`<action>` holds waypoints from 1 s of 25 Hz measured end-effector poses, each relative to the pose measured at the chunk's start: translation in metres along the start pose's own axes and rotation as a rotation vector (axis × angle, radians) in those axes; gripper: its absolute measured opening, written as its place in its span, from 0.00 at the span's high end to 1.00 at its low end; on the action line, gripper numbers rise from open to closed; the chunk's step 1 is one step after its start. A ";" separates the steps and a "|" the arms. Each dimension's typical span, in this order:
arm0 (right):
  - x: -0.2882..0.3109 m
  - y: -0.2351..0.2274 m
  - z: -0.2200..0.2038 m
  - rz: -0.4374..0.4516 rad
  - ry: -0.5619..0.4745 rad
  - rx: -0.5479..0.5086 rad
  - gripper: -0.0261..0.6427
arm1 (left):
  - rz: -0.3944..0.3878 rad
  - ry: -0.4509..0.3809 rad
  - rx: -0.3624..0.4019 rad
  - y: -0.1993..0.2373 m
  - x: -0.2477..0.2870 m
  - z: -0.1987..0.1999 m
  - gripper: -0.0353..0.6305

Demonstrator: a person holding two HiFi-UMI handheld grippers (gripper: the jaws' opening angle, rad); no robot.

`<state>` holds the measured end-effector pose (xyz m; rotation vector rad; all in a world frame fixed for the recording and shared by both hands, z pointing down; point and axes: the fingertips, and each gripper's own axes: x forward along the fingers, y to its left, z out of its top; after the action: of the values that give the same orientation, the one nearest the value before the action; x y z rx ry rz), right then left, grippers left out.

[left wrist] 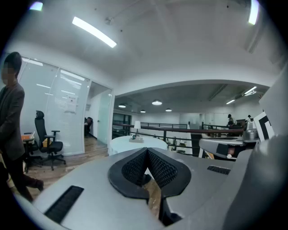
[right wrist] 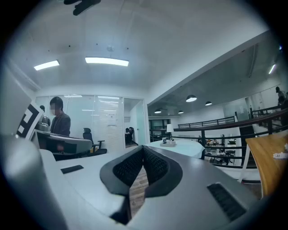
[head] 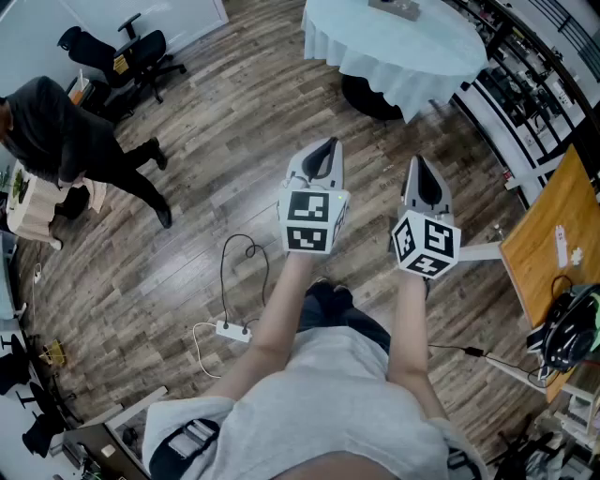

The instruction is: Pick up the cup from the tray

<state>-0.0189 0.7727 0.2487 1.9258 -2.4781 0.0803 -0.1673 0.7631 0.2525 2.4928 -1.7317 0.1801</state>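
Both grippers are held up side by side over the wooden floor, far from the round white-clothed table (head: 394,42). A small grey tray (head: 394,7) sits at the table's far edge. In the right gripper view the tray (right wrist: 168,143) is tiny, with a small object on it that I cannot tell to be a cup. My left gripper (head: 323,150) is shut with nothing between its black pads (left wrist: 135,168). My right gripper (head: 419,167) is also shut and empty, its tips (right wrist: 143,147) pointing toward the table (right wrist: 177,148).
A person in dark clothes (head: 56,141) stands at the left near black office chairs (head: 131,52). A white power strip with cable (head: 232,330) lies on the floor. A wooden desk (head: 548,239) is at the right, and dark railings (head: 525,84) run behind the table.
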 end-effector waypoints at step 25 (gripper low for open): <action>-0.011 -0.025 0.001 0.001 -0.016 0.036 0.95 | -0.021 -0.001 -0.012 -0.025 0.014 0.000 0.94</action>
<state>0.0081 0.7770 0.2479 1.9463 -2.5050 0.1115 -0.1395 0.7590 0.2547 2.5018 -1.7013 0.1655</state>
